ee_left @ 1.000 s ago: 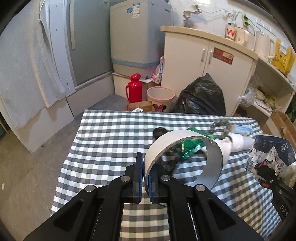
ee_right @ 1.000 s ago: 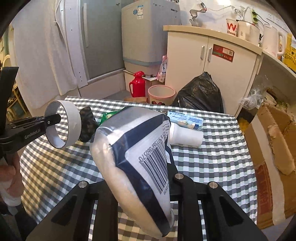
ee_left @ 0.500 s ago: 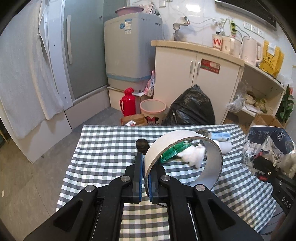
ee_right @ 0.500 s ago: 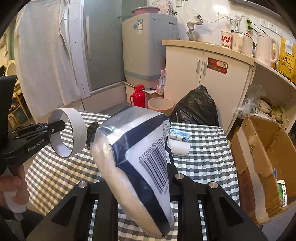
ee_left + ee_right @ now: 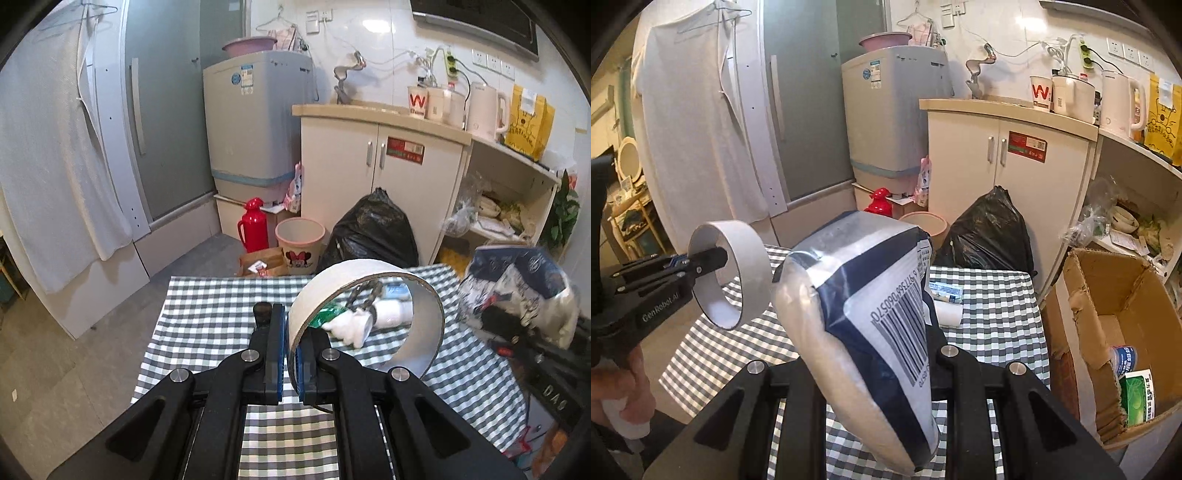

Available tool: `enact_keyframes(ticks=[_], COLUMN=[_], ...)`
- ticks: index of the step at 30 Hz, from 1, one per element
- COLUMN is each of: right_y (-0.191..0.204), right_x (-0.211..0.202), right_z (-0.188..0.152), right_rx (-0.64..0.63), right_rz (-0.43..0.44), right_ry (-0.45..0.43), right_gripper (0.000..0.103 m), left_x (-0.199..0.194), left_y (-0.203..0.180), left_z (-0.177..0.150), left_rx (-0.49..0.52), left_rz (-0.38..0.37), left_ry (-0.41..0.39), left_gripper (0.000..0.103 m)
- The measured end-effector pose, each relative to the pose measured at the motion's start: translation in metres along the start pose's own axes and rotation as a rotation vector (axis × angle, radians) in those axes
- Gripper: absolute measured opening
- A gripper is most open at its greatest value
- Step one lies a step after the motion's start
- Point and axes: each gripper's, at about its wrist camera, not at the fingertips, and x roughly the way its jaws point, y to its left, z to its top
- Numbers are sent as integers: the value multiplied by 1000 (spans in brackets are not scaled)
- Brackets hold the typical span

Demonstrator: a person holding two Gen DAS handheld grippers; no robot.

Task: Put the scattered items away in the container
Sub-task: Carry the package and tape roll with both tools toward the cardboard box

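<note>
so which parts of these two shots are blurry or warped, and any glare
Left wrist view: the bag in the right gripper is smeared by motion blur, while the tape ring in the left gripper is sharp; fisheye bends the door frame, and a light glares on the wall tiles. Right wrist view: mostly sharp, barcode on the bag readable; edges curve and the cardboard box looks stretched.

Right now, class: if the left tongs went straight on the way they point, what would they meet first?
Likely the white crumpled wad on the checked table, seen through the held tape ring; depth is uncertain.
</note>
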Motion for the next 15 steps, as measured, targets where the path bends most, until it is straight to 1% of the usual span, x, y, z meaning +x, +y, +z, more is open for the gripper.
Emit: enact_keyframes(ticks=[5, 10, 15], right_y=[-6, -16, -22], right_x=[-11, -18, -16], right_z=[5, 7, 6], right_rx=[0, -5, -46], right_rz=[23, 38, 54], right_ry=[-20, -29, 1], right_gripper=[21, 22, 22], left_x=[-18, -26, -31], left_y=[-6, -11, -19], left_z=[8, 9, 8], left_rx=[-5, -30, -43], left_rz=[25, 43, 56], left_ry=[-27, -30, -41], left_gripper=[5, 5, 5])
